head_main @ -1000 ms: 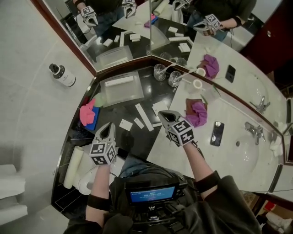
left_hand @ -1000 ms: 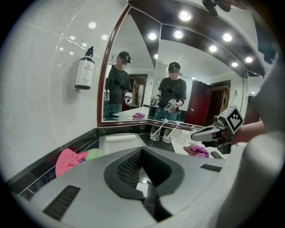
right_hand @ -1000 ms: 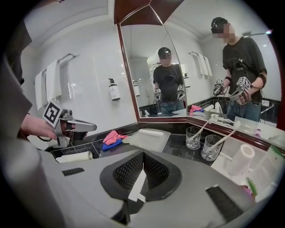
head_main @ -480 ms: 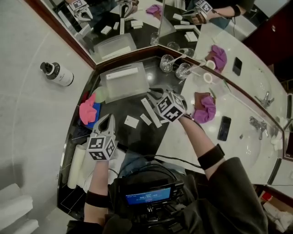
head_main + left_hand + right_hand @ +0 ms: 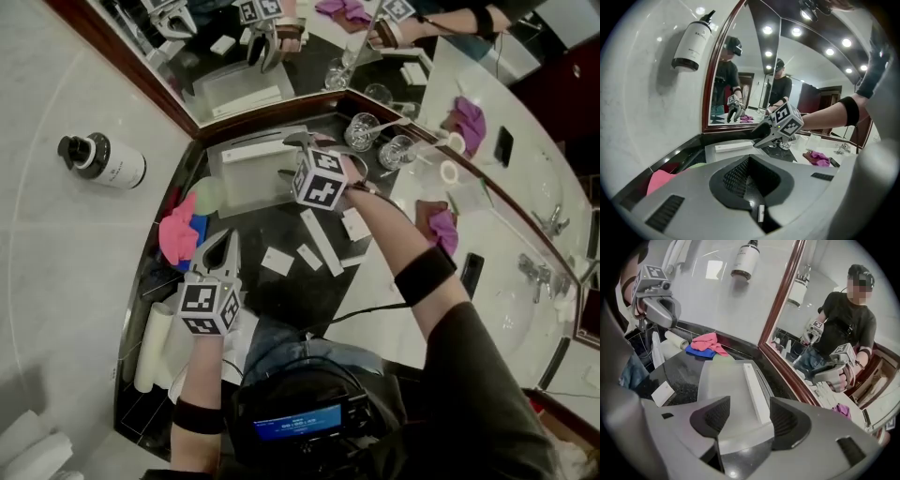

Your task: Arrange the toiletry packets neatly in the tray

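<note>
A translucent tray (image 5: 246, 192) stands on the black counter by the mirror, with one long white packet (image 5: 255, 150) along its far side. My right gripper (image 5: 292, 157) hangs over the tray's right end; its jaws have just been opening and nothing is between them. In the right gripper view the tray (image 5: 723, 377) and long packet (image 5: 756, 392) lie just past my right gripper (image 5: 749, 406). Loose white packets lie nearer on the counter: a small one (image 5: 277, 261), a long one (image 5: 322, 242) and a square one (image 5: 355, 224). My left gripper (image 5: 225, 246) is shut and empty, left of them.
Two glasses (image 5: 361, 131) stand right of the tray. A pink and blue cloth pile (image 5: 178, 234) lies at the counter's left, a rolled towel (image 5: 155, 342) at its near corner. A purple cloth (image 5: 441, 230) and a phone (image 5: 469, 272) lie on the white counter.
My right gripper has swung from above the loose packets up and left to the tray, rolled over and opened its jaws. My left gripper has crept forward a little, still shut.
</note>
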A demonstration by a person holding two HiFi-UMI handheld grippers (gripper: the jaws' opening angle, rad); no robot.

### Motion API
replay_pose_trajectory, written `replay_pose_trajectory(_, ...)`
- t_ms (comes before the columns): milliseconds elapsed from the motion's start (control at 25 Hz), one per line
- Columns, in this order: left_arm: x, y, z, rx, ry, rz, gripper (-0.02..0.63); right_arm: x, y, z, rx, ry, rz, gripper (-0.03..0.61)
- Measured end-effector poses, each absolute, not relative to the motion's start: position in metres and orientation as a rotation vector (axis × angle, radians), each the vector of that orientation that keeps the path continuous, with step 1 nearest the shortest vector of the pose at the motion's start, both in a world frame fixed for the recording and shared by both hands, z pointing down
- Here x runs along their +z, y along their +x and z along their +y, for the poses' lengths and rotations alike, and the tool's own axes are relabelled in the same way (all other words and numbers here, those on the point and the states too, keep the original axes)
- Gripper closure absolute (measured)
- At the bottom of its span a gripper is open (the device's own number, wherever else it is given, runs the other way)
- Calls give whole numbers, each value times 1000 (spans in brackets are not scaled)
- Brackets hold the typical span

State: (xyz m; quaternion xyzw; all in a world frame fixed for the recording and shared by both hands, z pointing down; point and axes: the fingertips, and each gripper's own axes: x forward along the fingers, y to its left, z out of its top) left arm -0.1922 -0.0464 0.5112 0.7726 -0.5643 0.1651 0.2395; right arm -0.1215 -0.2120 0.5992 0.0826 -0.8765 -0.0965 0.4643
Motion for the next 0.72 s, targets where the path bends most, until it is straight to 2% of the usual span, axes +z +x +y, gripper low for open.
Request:
replay_pose_trajectory(360,530,-202,-43,439,2057,-1568,614,636,-151,-247,-233,73,-2091,297)
replay_pose_trajectory(640,537,-213,-42,440,2027,-1577,614,659,-153,-253,-176,36,-2061,342)
replay_pose_trajectory(680,538,-214,-42,440,2024,-1577,614,658,-154,-255,-187,39,-2060,393)
replay_pose_trajectory(720,539,-215,-42,440,2022,-1577,614,655,-154,-255,-206,31,-2058,417)
